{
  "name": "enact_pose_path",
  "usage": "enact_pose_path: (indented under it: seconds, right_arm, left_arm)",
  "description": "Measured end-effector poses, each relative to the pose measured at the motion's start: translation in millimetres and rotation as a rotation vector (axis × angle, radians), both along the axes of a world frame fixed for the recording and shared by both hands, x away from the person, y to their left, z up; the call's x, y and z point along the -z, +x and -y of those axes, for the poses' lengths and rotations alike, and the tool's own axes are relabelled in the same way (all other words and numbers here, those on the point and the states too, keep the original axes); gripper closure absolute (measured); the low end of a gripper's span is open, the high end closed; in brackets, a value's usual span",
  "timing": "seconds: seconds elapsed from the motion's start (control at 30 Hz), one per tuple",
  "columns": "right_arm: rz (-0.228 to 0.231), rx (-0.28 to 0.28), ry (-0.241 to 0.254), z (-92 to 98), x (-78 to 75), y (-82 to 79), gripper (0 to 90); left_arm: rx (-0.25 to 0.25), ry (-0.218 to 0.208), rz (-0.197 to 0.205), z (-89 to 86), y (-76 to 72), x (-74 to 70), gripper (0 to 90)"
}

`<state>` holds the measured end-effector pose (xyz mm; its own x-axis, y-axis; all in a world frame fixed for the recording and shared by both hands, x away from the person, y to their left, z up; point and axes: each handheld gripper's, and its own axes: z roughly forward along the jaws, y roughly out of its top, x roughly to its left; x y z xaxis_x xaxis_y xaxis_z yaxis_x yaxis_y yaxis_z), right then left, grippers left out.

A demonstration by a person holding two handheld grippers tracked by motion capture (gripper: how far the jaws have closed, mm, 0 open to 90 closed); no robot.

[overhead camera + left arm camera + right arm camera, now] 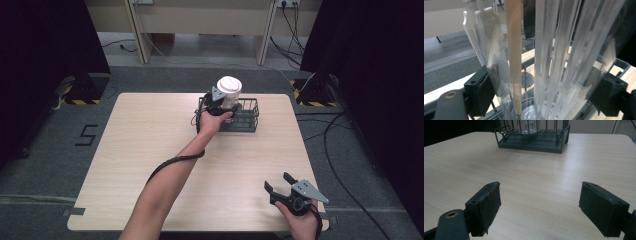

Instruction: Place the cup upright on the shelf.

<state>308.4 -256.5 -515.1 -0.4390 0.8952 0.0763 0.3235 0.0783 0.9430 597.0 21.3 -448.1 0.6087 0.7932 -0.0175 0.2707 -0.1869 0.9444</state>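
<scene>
We see the left claw (222, 106) reaching out along the person's bare forearm (170, 177) to the far side of the light wooden table (150, 150), at about twelve o'clock from the table's middle. There it pinches a clear plastic cup with a white lid (229, 92), which stands upright in the dark wire basket (248, 120); the cup sits in the basket's nine o'clock end and rises well above the rim.

In the left gripper view, the cup's clear wall (564, 62) runs from jaw to jaw, and both black pads press against its lower part. Through the wall we make out clear plastic cutlery (549, 50) standing on end and a pale wooden stick (514, 57) beside it, tilted a little. A serrated clear knife blade (482, 37) leans at the ten o'clock side. The cup's bottom rests on the basket floor, and a dark basket edge (624, 63) shows at three o'clock.

Our right claw (281, 186) lies well apart from all this, near the table's five o'clock corner, held in the person's right hand (300, 220). Its jaws are spread wide with nothing between them. In the right gripper view they frame bare tabletop (539, 195), and the wire basket (534, 137) stands farther off at twelve o'clock, with the bottom of the cup just visible behind its bars.
</scene>
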Motion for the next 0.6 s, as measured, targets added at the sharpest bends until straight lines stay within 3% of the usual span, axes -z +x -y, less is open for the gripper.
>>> enact_pose_path:
  seconds: [0.3,0.43,0.6]
  right_arm:
    - [-0.001,-0.002,0.001,0.3,0.0,0.3,18.1]
    - [-0.002,-0.003,-0.001,0.0,0.0,0.4,18.2]
    - [-0.002,-0.004,-0.002,0.0,0.0,0.5,18.2]
  left_arm:
    - [-0.004,-0.003,0.008,-1.0,-3.0,-3.2,14.7]
    - [-0.003,0.02,0.012,-3.2,-6.9,-6.1,14.4]
    - [0.0,0.007,0.022,-8.2,-14.3,-7.2,14.3]
